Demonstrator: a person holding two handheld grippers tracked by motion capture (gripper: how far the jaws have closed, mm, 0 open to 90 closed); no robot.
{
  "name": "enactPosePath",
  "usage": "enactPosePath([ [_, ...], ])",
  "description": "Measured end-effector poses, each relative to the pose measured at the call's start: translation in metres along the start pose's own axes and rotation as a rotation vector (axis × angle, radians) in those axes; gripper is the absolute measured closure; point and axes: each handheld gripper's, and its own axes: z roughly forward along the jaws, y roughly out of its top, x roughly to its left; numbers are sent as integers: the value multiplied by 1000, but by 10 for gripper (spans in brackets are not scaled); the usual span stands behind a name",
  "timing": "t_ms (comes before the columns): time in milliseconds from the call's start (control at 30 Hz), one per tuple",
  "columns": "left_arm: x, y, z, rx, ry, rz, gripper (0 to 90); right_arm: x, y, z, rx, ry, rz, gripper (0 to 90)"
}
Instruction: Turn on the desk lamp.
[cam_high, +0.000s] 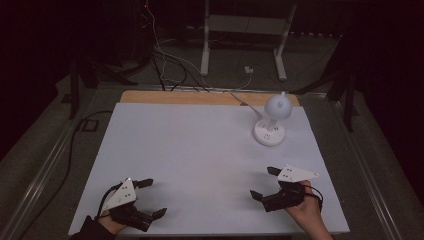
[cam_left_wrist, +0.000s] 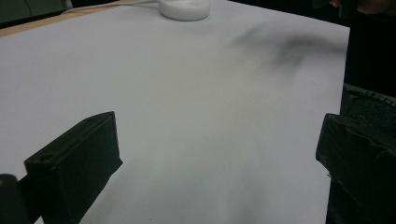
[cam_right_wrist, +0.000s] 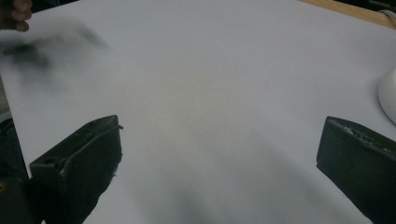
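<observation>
Two hand-held grippers waiting at the near edge, a small lamp far from them

The left hand-held gripper (cam_high: 150, 198) and the right hand-held gripper (cam_high: 264, 183) are held low over the white sheet-covered worktop (cam_high: 200, 160), both with jaws spread wide and nothing between them. The small white desk lamp with a round head and round base (cam_high: 271, 122) is standing upright near the far right corner, well apart from both. It is judged that the lamp should be approached by the right hand-held gripper, slowly, and the thin neck should be taken so that the base is not tipped.
</observation>
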Motion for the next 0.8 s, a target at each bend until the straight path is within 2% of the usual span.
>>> enactPosePath([
  [633,0,0,0,0,2,0,3,-23,14,-1,-34,-101,55,0],
  [800,0,0,0,1,0,-3,3,-31,16,0,-36,-147,75,0],
])
